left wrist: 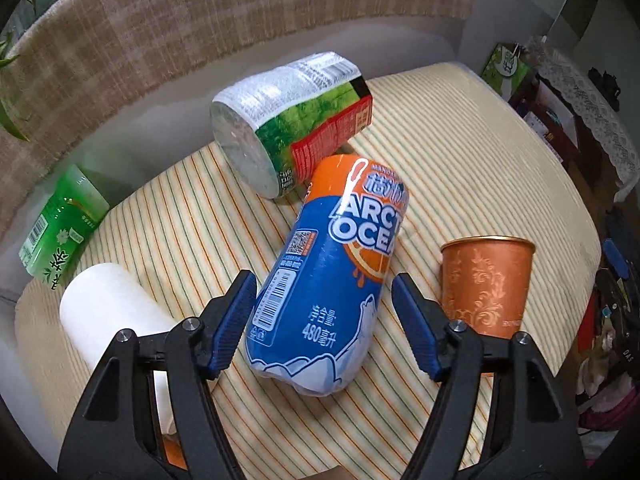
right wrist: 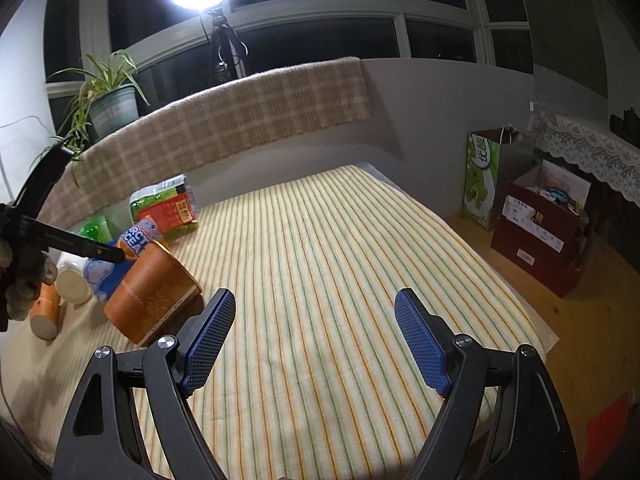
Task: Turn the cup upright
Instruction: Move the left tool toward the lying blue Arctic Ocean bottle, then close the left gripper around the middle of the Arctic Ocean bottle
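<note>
A copper-brown paper cup (left wrist: 488,280) with a leaf pattern stands on the striped cloth (left wrist: 460,160), mouth up, just right of my left gripper. It also shows in the right wrist view, where the cup (right wrist: 152,292) looks tilted at the left. My left gripper (left wrist: 324,280) is open, its blue pads on either side of a blue and orange drink bottle (left wrist: 320,280) that lies on its side, touching neither pad. My right gripper (right wrist: 315,296) is open over bare cloth, with nothing between its fingers, to the right of the cup.
A green and red wrapped pack (left wrist: 292,120) lies behind the bottle. A green bottle (left wrist: 60,224) and a white cylinder (left wrist: 108,312) lie at the left. A small orange cylinder (right wrist: 46,312) lies near a gloved hand (right wrist: 24,280). Boxes (right wrist: 536,232) stand on the floor at the right.
</note>
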Available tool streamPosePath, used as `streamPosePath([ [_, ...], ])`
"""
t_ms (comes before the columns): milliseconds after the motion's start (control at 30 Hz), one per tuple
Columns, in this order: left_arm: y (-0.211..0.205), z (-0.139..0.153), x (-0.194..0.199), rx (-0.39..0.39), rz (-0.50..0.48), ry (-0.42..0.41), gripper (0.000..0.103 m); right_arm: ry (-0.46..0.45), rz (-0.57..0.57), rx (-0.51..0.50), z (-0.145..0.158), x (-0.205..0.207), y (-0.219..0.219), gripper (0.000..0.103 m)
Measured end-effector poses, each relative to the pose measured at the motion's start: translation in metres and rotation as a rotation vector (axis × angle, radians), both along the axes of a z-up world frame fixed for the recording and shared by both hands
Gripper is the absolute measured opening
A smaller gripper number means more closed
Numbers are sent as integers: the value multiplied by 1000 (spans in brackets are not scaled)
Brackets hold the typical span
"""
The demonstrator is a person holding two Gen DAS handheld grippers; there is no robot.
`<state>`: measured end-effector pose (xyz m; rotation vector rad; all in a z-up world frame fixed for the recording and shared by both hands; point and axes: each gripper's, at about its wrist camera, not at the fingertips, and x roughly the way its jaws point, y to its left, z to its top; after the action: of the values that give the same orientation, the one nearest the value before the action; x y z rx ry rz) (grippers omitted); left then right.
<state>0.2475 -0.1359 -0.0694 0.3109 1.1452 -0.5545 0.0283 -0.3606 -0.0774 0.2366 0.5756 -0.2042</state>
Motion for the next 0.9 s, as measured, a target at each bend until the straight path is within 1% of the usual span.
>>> streamPosePath([
  [267, 2, -5, 0, -9, -5, 12, 70, 3, 11, 3, -1, 3, 3, 82],
  [367, 0, -4, -2, -1, -11, -5, 69, 4, 9, 5, -1, 2, 3, 82],
  [667, 7, -1, -13, -23, 3, -18, 67, 3, 3, 10, 0, 0, 2, 82],
  [900, 24, 11, -25, -77, 57, -34, 66, -1, 10, 14, 4, -2, 4, 82],
])
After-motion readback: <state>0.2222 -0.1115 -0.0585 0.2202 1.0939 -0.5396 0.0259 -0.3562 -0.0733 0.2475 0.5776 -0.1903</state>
